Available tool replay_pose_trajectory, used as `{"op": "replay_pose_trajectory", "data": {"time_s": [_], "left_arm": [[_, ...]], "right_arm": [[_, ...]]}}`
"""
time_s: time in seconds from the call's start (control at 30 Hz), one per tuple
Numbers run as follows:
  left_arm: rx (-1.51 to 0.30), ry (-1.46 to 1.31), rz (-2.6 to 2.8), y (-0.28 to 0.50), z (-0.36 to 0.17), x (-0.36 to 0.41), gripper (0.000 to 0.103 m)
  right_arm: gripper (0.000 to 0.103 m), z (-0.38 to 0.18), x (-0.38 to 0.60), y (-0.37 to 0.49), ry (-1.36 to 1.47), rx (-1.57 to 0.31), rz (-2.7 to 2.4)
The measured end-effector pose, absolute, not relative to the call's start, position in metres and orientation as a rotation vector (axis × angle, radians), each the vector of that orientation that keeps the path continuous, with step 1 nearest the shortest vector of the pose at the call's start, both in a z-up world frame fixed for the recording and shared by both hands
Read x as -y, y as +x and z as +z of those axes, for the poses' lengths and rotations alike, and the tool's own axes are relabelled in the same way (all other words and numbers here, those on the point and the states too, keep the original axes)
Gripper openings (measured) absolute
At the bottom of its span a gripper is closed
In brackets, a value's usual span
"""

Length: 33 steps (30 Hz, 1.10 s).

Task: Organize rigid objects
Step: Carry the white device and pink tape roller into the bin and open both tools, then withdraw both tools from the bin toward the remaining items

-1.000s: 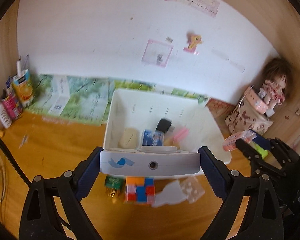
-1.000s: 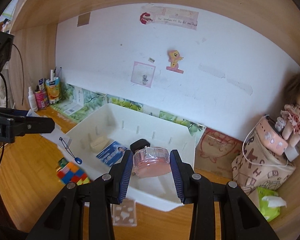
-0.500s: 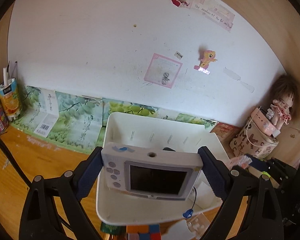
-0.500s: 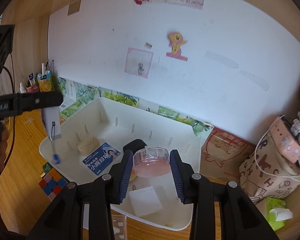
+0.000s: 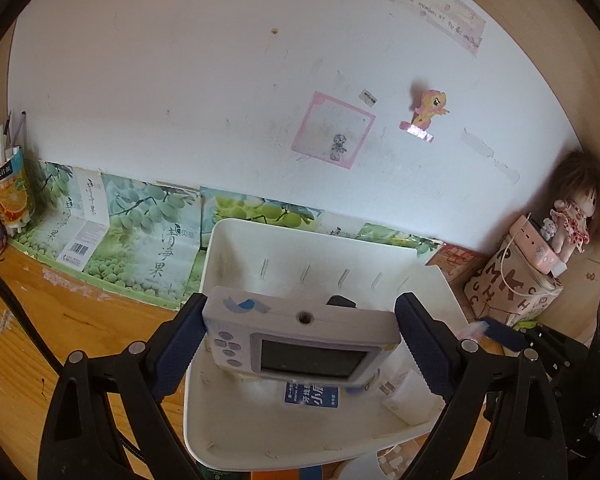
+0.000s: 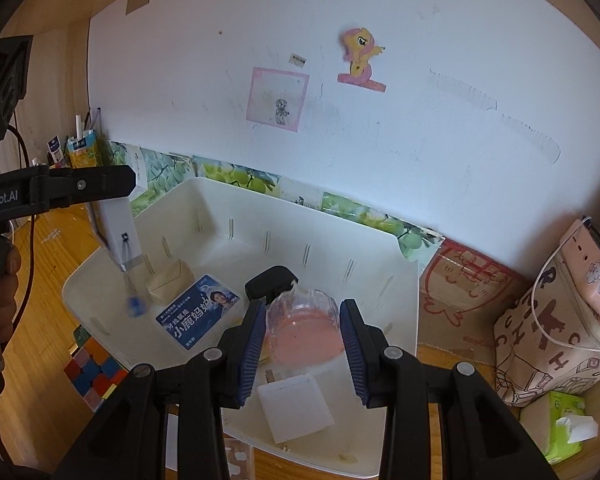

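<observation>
Left wrist, change: both views now sit closer over the white bin (image 5: 228,264); the white handheld device (image 5: 300,340) has tipped screen-up since a second ago.
Left wrist, grip: left gripper (image 5: 300,344) pinches the device by its ends, above the bin's left side.
Left wrist, advice: lower until it nearly rests on the floor, beside the blue card (image 5: 310,394), before spreading.
Right wrist, change: pink jar (image 6: 304,330) has advanced over the bin's middle.
Right wrist, grip: right gripper (image 6: 303,340) clamps the jar.
Right wrist, advice: set it clear of the white square (image 6: 296,406) and black item (image 6: 270,282).
</observation>
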<state>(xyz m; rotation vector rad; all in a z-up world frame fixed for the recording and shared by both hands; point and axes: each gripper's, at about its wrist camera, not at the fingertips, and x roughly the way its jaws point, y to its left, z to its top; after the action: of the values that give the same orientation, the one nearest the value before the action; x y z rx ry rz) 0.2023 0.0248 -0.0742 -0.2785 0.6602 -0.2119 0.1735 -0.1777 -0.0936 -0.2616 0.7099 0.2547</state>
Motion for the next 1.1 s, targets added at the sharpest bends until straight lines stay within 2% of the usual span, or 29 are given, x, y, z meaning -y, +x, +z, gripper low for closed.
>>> {"op": "replay_pose_trajectory", "data": {"time_s": [0.23, 0.37, 0.73, 1.1], "left_arm": [[-0.599, -0.299, -0.240, 0.190, -0.056, -0.025, 0.095], [-0.575, -0.305, -0.234, 0.180, -0.046, -0.028, 0.096], [-0.492, -0.283, -0.204, 0.135, -0.014, -0.035, 0.096], [-0.449, -0.281, -0.139, 0.081, 0.008, -0.041, 0.096]], "right_arm": [[0.041, -0.086, 0.175, 0.169, -0.261, -0.689, 0.264], [0.054, -0.076, 0.175, 0.160, -0.233, -0.665, 0.267], [0.074, -0.050, 0.172, 0.121, -0.192, -0.618, 0.283], [0.077, -0.034, 0.178, 0.077, -0.153, -0.593, 0.274]]}}
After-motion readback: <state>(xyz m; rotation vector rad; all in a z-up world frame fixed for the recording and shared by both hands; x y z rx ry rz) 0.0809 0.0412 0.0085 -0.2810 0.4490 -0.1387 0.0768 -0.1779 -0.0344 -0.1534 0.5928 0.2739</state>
